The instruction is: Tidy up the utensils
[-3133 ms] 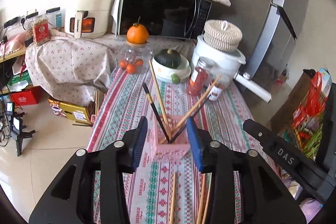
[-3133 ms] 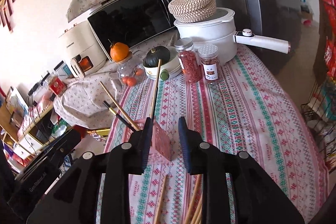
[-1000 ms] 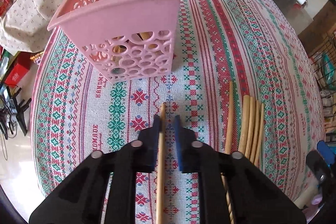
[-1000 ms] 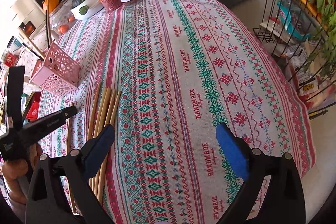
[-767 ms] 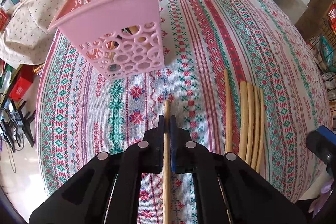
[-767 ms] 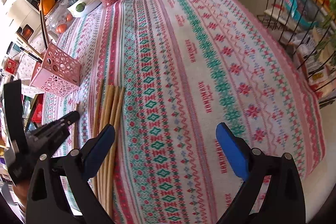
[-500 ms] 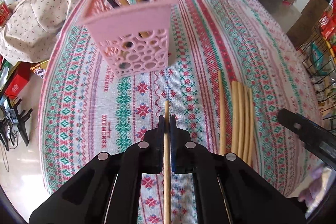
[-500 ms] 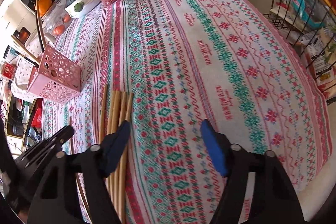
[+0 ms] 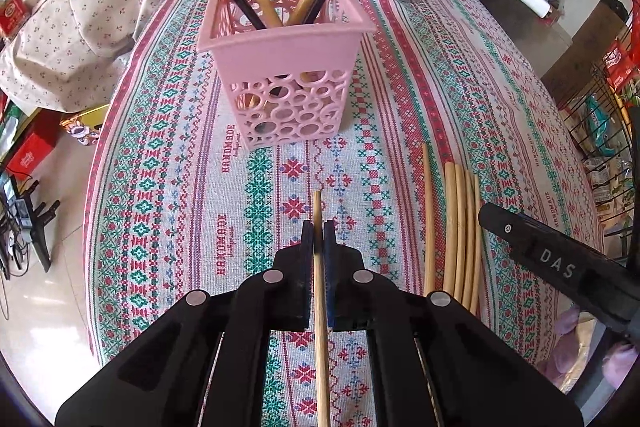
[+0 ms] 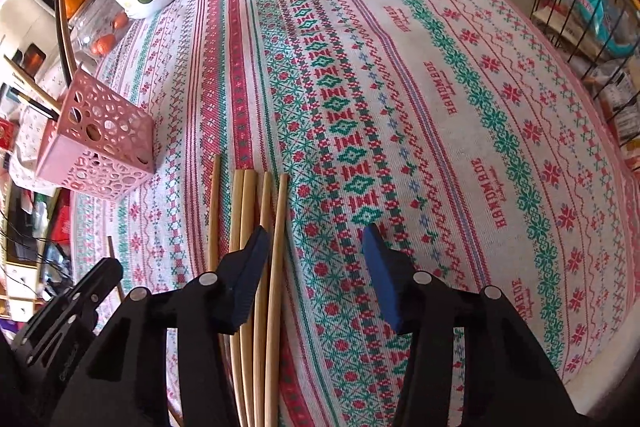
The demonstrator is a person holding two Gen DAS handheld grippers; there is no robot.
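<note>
We clamp one chopstick (image 9: 319, 267) in the left gripper (image 9: 318, 239), near the pink holder (image 9: 286, 67) already holding several; the right gripper (image 10: 316, 247), jaws closing around the rightmost, straddles five remaining chopsticks (image 10: 248, 211) on the tablecloth (image 10: 440, 107).

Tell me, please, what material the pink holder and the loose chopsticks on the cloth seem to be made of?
Pink holder: probably moulded plastic, matte; even colour, thin walls, punched round holes.
Loose chopsticks: likely bamboo or light wood, smooth and unpainted; uniform pale tan. The chopstick held in the left gripper looks the same.
Tablecloth: woven fabric; visible weave, stitched-looking pattern.
</note>
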